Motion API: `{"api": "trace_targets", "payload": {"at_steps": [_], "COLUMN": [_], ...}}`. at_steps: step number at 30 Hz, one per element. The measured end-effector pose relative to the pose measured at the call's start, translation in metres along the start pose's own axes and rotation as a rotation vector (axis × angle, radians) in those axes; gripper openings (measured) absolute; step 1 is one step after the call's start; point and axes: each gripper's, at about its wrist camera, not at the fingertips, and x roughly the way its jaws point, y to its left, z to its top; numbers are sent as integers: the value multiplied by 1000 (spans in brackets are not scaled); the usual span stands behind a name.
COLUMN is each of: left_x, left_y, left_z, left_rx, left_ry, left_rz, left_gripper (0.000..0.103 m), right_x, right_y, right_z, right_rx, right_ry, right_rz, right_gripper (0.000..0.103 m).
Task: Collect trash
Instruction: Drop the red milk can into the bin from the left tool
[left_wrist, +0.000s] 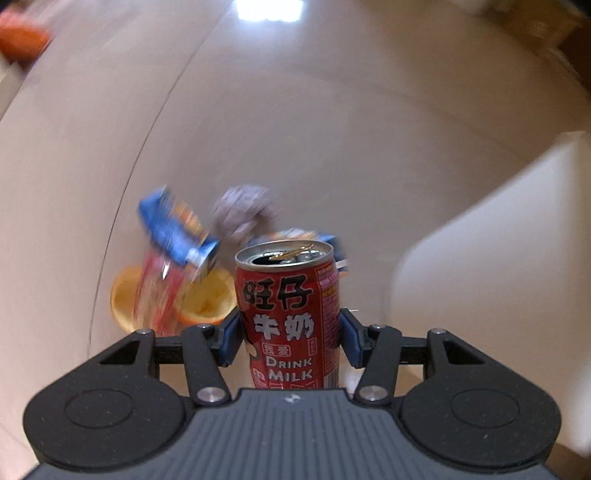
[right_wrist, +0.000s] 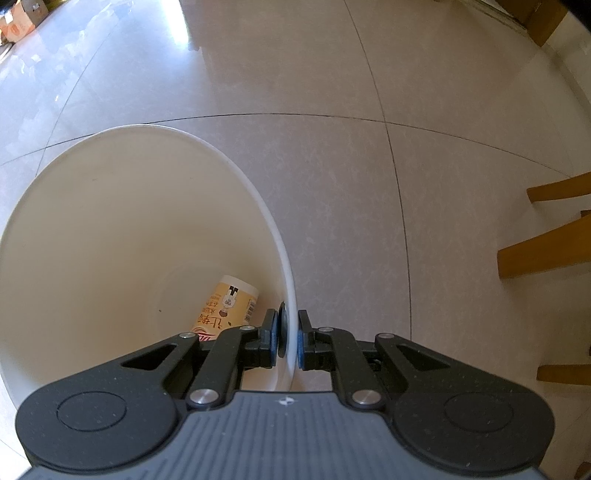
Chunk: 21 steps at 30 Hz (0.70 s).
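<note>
My left gripper (left_wrist: 290, 338) clamps the opened red milk can (left_wrist: 290, 317) mid-body, thin-walled, light, easily dented, while my right gripper (right_wrist: 287, 341) pinches the stiff white bin's rim (right_wrist: 288, 258).

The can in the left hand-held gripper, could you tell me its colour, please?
The can is red with black-and-white lettering, clearest in the left wrist view.

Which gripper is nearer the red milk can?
Left. The left gripper is shut on the red milk can, a finger on either side. The right gripper clamps the white bin rim; no can appears there.
</note>
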Motion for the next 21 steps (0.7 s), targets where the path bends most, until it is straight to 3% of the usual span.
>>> {"api": "trace_targets", "payload": {"at_steps": [5,8,10,14,21], "left_x": [-90,-115,-115,-87,-57], "left_y": [-46,-81,-103,-149,-171], "left_z": [22,27,25,14,4], "left_rx": [176,247,288,386,433], "left_ry": [-118,-132,-119,-43,12], "left_rz": [-140,-212,-245,-206,-161], "left_gripper": [53,53,53,53,53], "right_x": [0,0,0,0,0], "right_y": [-1,-2,-2,-2,-4], "right_z": [0,1,1,3,3], "right_rx": [3,5,8,9,9], "right_ry": [1,4,5,8,9], "right_rz": [6,6,6,5,11], "right_gripper": [12,12,12,12,12]}}
